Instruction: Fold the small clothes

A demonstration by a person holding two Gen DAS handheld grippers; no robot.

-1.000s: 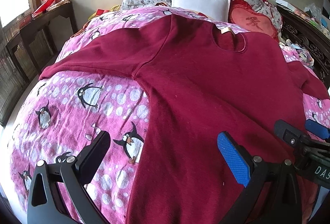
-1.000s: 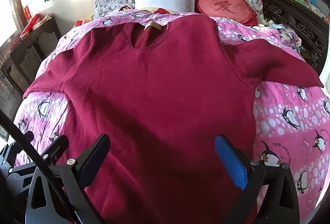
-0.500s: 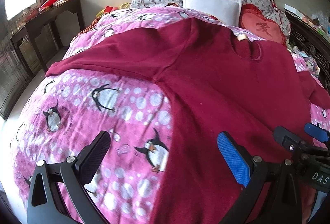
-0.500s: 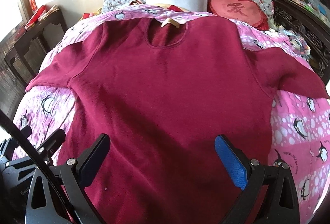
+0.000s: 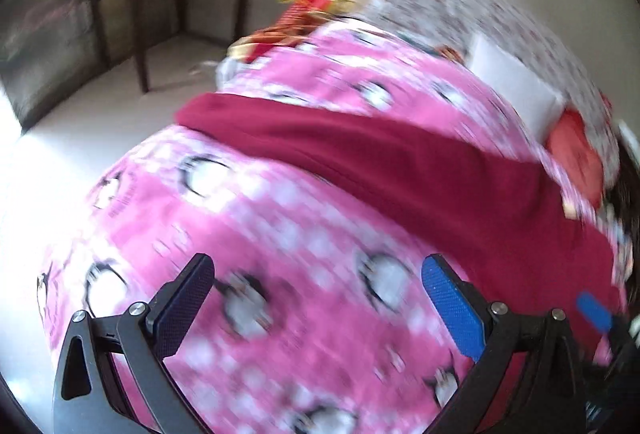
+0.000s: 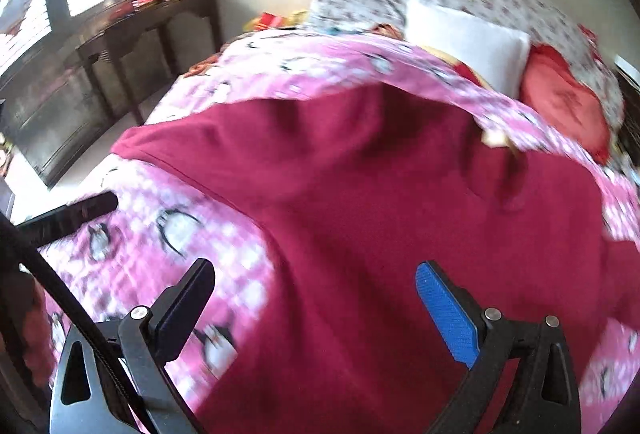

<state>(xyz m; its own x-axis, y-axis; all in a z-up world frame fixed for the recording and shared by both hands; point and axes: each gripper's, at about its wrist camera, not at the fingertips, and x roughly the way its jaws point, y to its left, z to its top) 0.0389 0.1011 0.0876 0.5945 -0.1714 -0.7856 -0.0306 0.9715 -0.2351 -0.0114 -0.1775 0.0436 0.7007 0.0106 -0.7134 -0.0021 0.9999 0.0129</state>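
A dark red long-sleeved top (image 6: 400, 234) lies spread flat on a pink penguin-print bedspread (image 5: 240, 234). Its left sleeve (image 5: 320, 146) stretches out toward the bed's left edge. My left gripper (image 5: 316, 298) is open above bare bedspread, near of that sleeve and left of the top's body, holding nothing. My right gripper (image 6: 314, 298) is open over the top's lower left side, straddling its side edge, with nothing between its fingers. A blue pad of the right gripper (image 5: 596, 310) shows at the far right of the left wrist view. Both views are blurred by motion.
Pillows, among them a white one (image 6: 464, 42) and a red heart-shaped cushion (image 6: 568, 106), lie at the head of the bed. A dark wooden side table (image 6: 140, 46) stands by the wall left of the bed, with pale floor (image 5: 60, 154) between. The left gripper's dark finger (image 6: 76, 214) shows at left.
Both grippers have swung left. The left one passed off the top's body onto bare bedspread below the left sleeve; the right one shifted from the top's middle to its left side. Both stay open.
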